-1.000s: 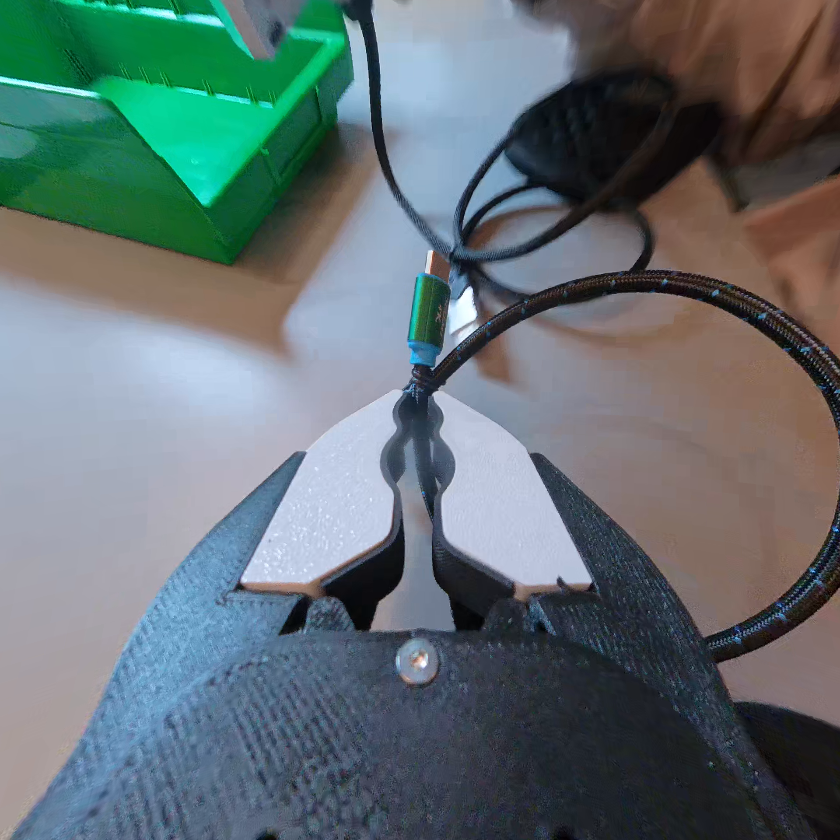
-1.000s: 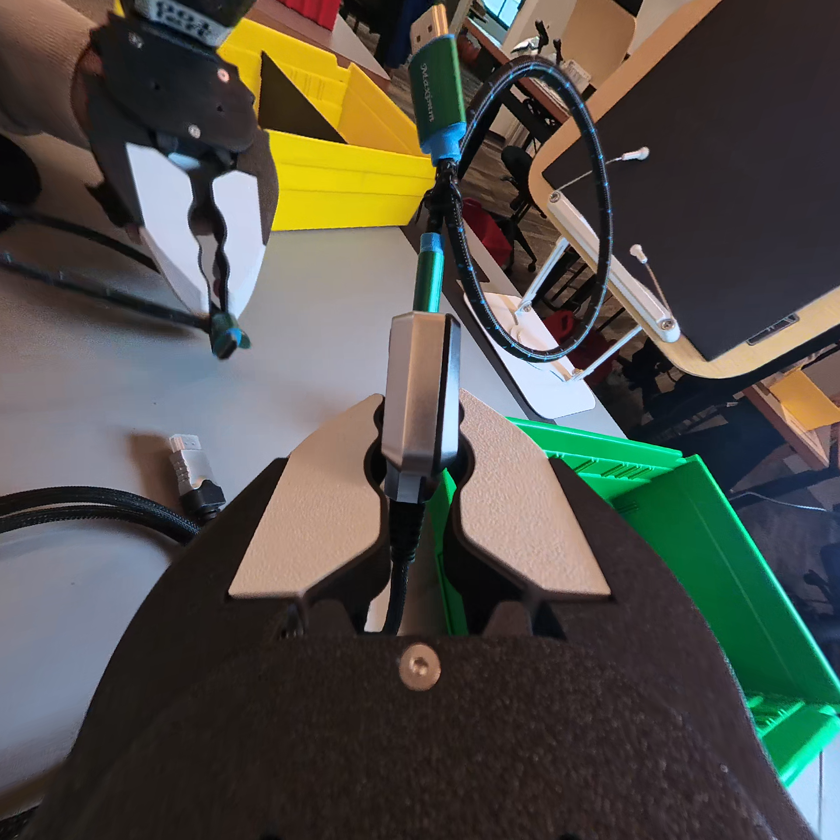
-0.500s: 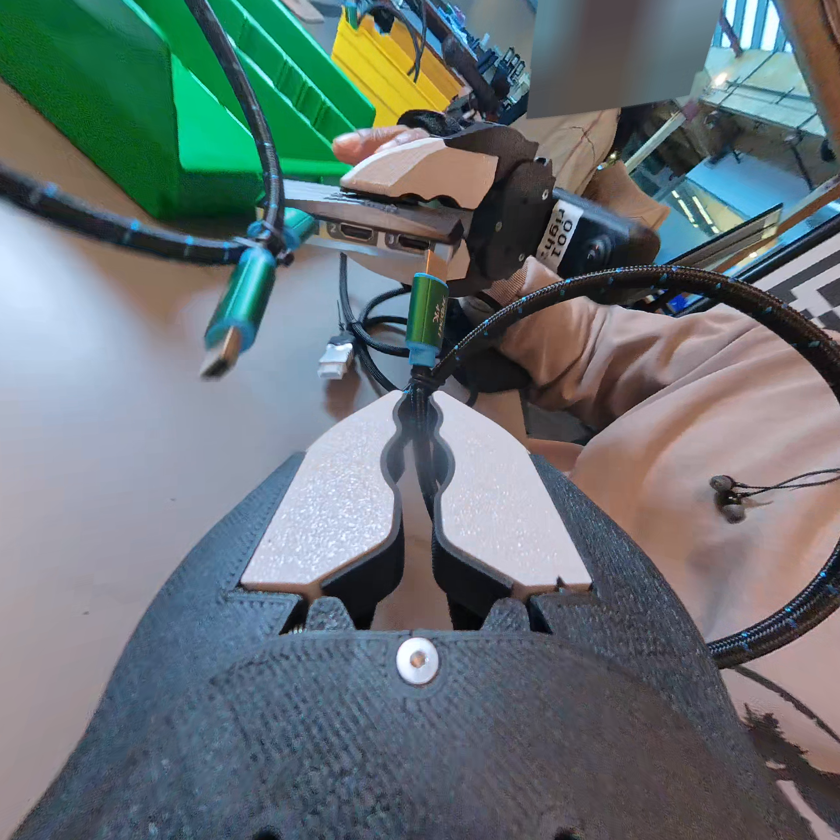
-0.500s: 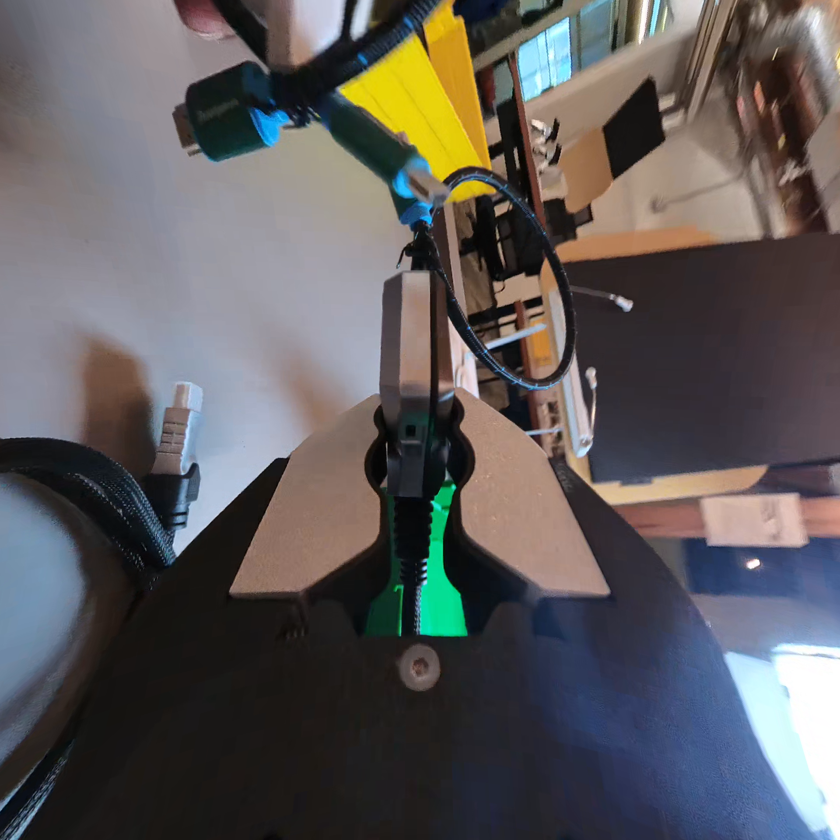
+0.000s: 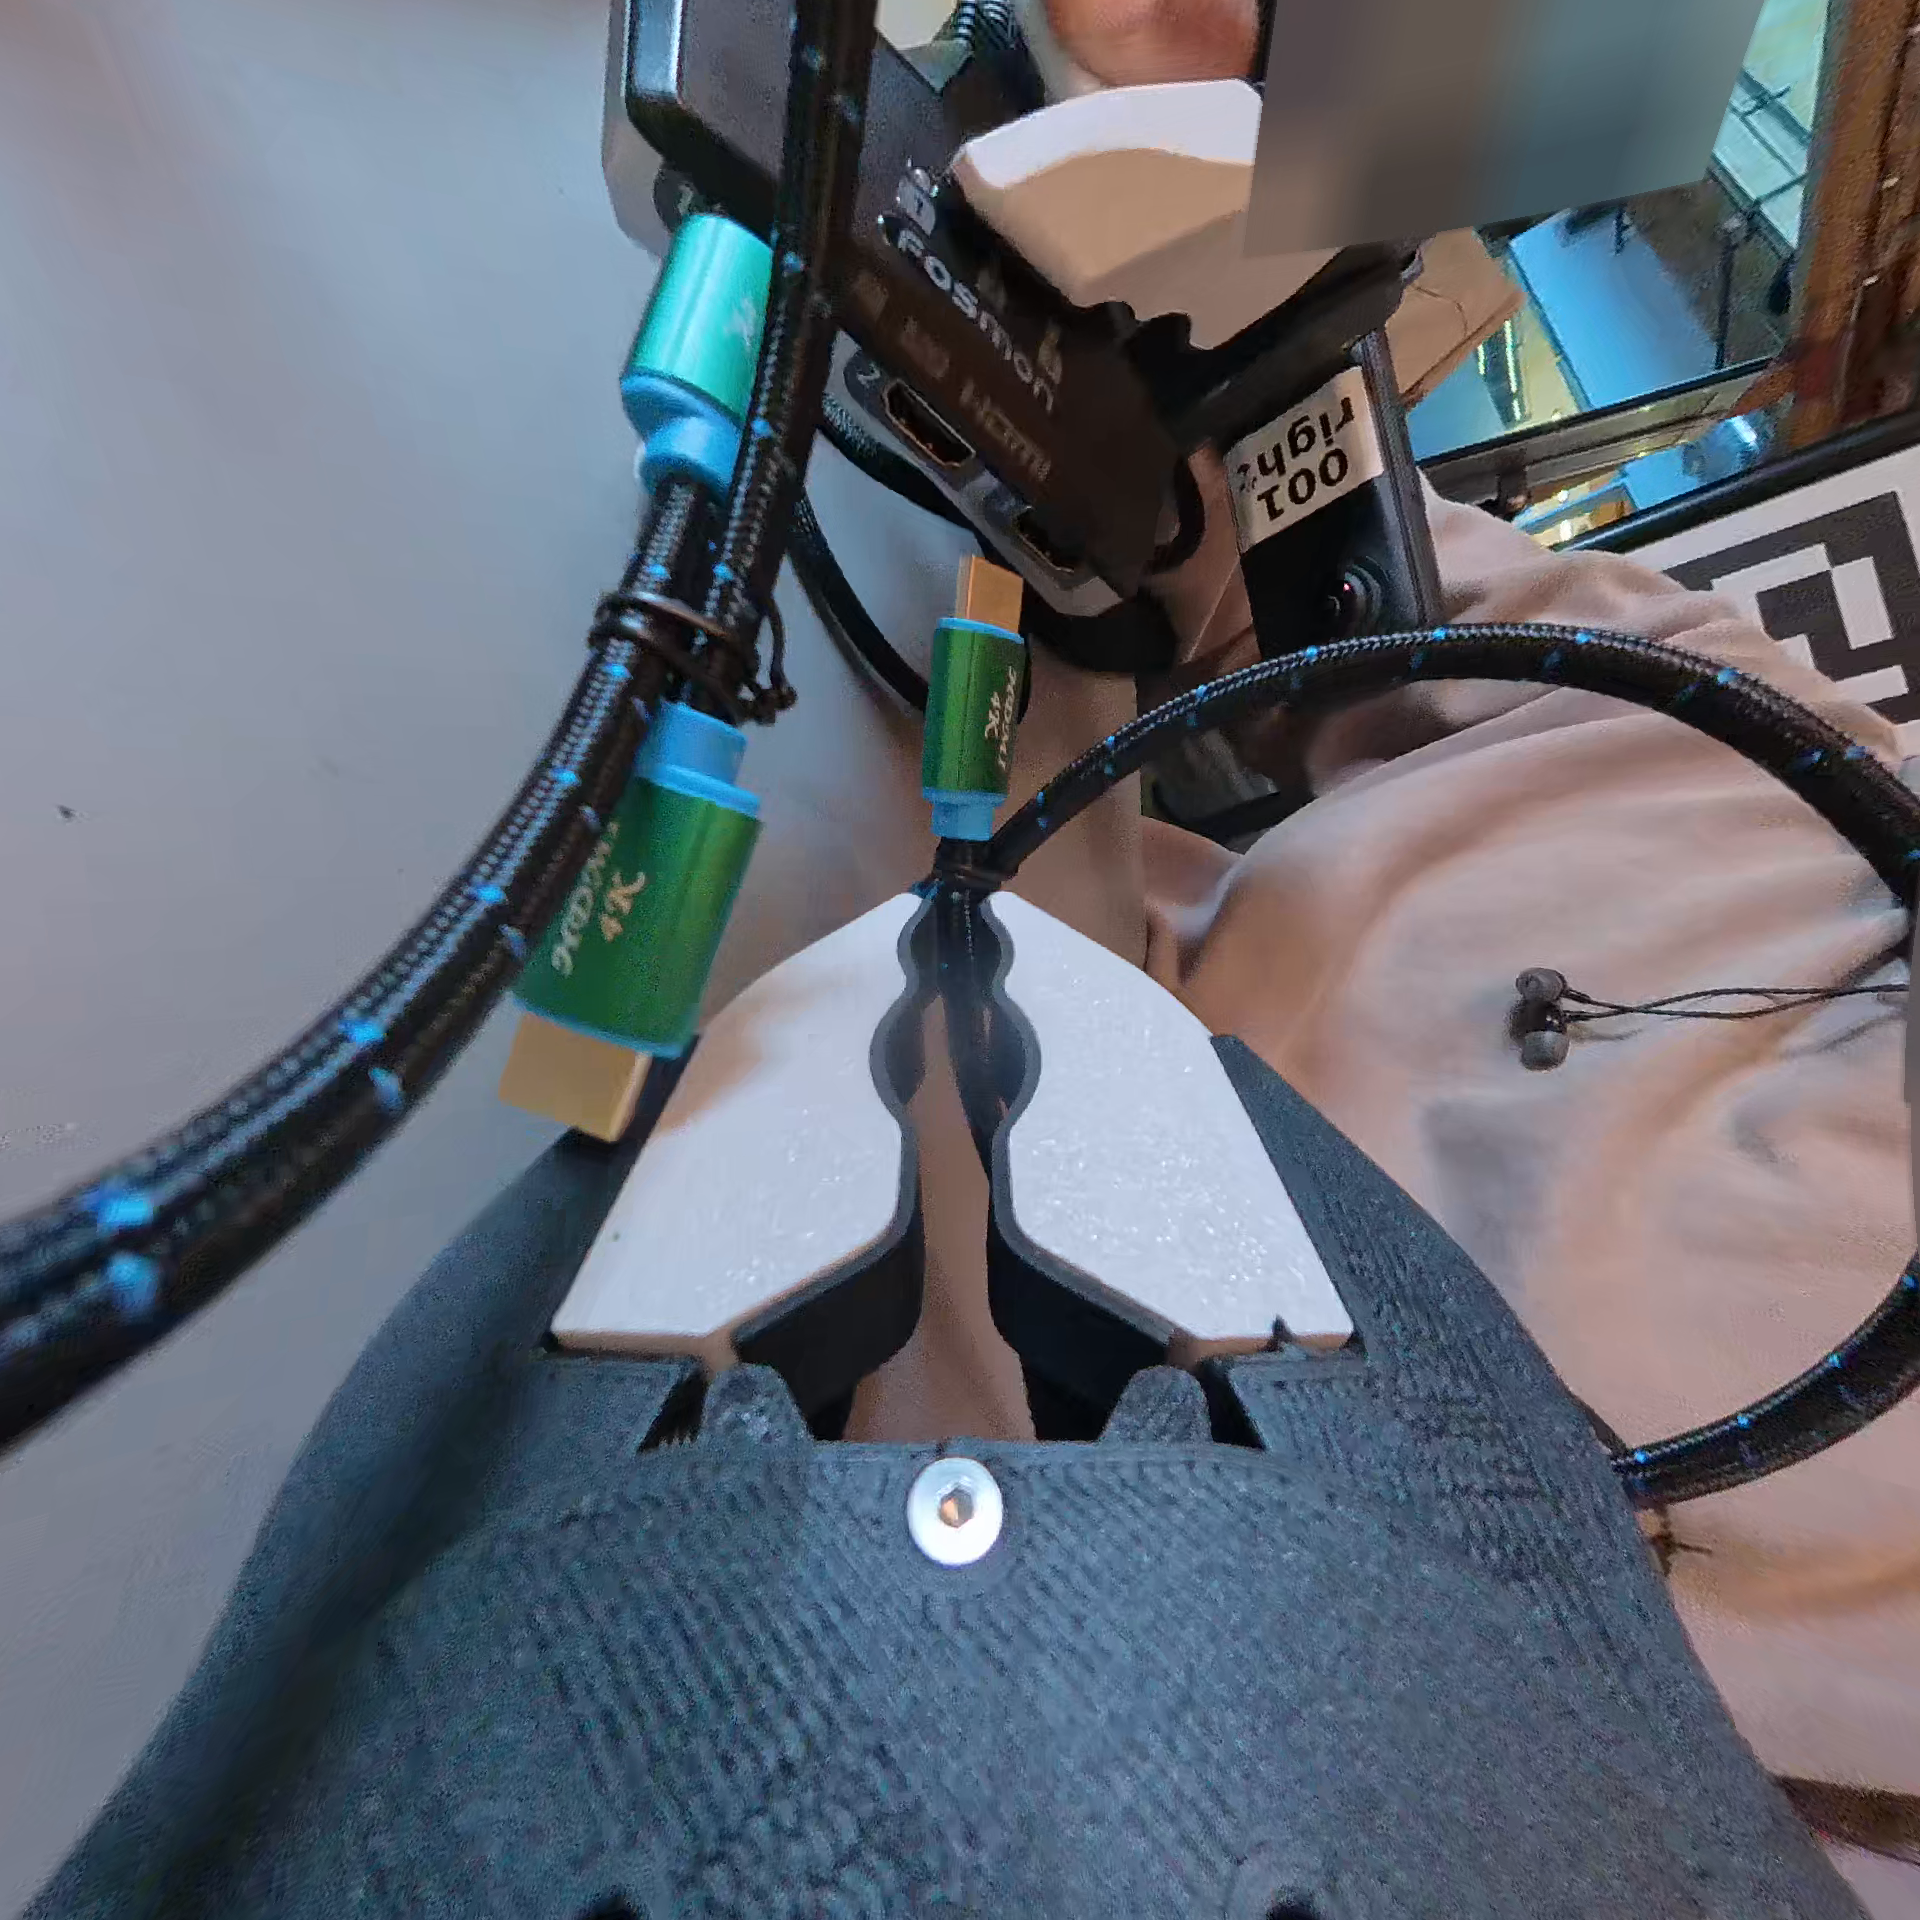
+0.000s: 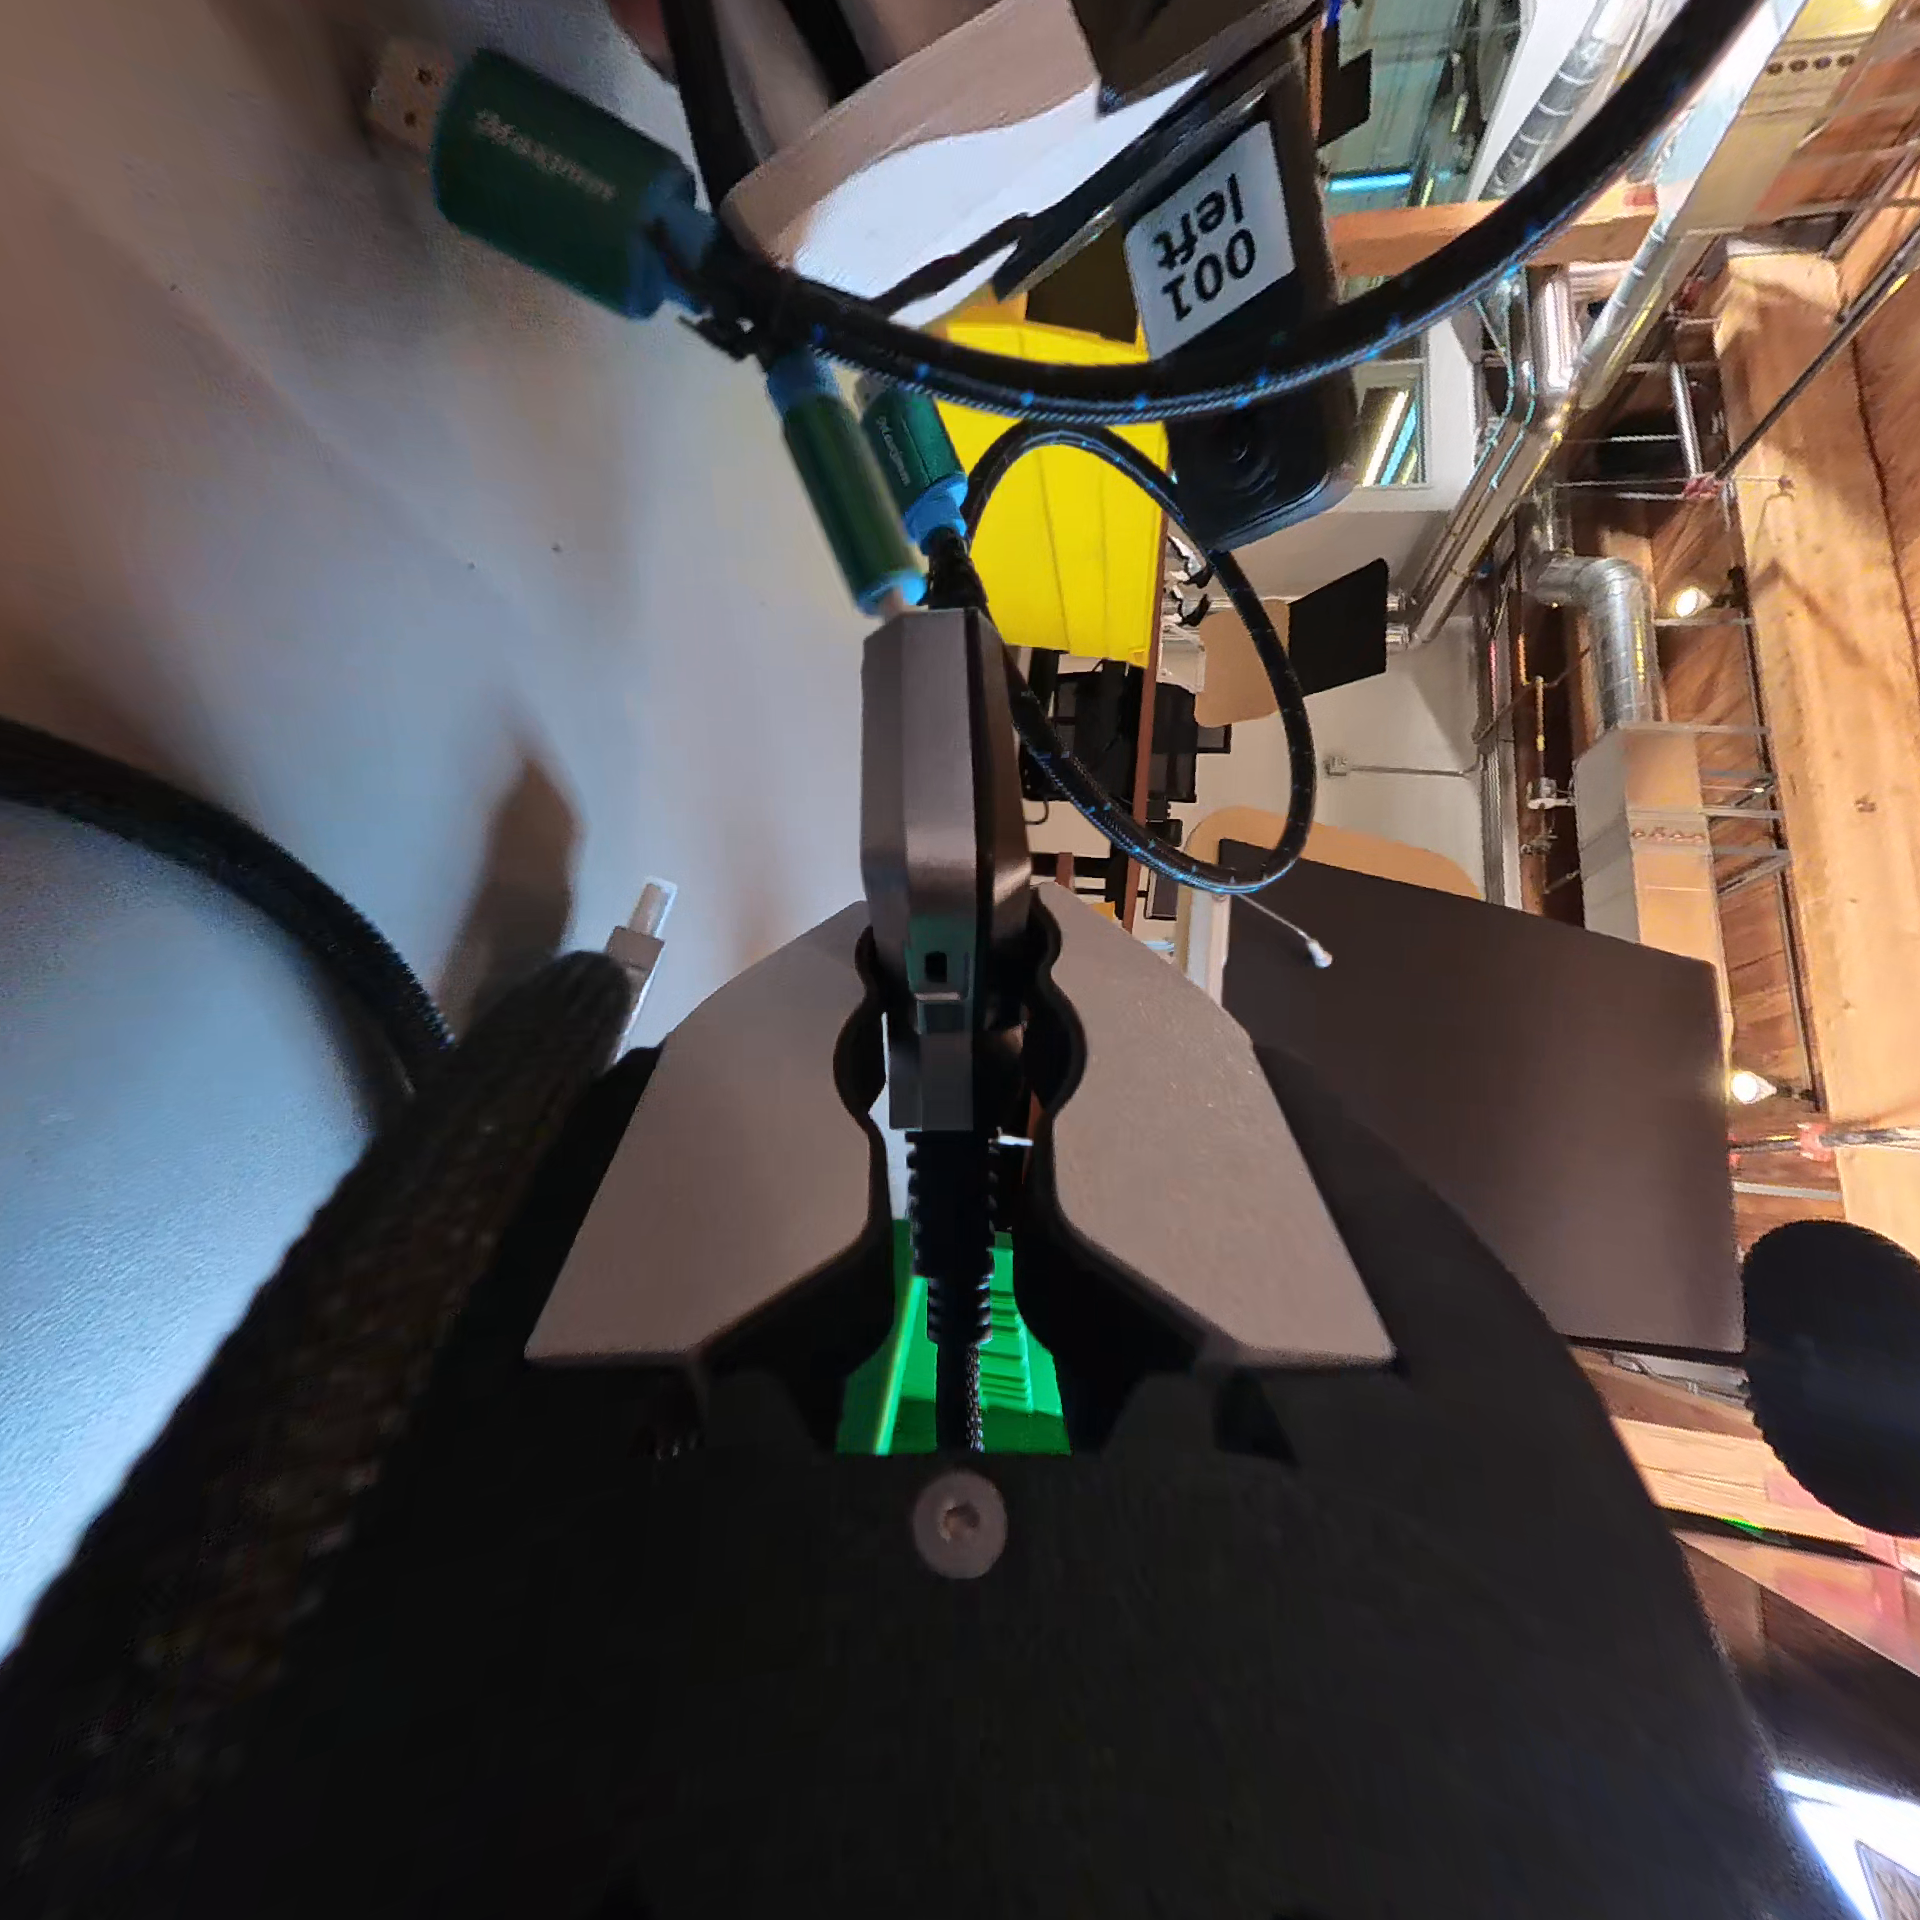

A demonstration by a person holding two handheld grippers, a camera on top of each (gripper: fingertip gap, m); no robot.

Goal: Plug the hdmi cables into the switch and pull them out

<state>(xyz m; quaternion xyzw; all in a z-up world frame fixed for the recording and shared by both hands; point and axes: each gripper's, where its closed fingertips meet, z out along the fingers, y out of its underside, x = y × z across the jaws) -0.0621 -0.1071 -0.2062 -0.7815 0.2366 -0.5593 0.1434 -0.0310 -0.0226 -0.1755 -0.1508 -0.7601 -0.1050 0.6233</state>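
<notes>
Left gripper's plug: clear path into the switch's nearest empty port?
Probably yes. The left gripper holds the cable with its plug just short of the empty port on the switch; nothing between them.

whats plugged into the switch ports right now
One green plug sits in the switch at the far port. Two nearer ports are open; the plug held by the left gripper is just short. Contacts inside aren't visible.

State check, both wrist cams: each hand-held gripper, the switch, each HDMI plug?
Left hand-held gripper: shut on braided cable just behind its plug.
Held plug: unplugged, gold tip near an open port.
Right hand-held gripper: shut on switch.
Switch: held in the air, two ports empty.
Second plug: seated in switch.
Third plug: dangling free.
</notes>
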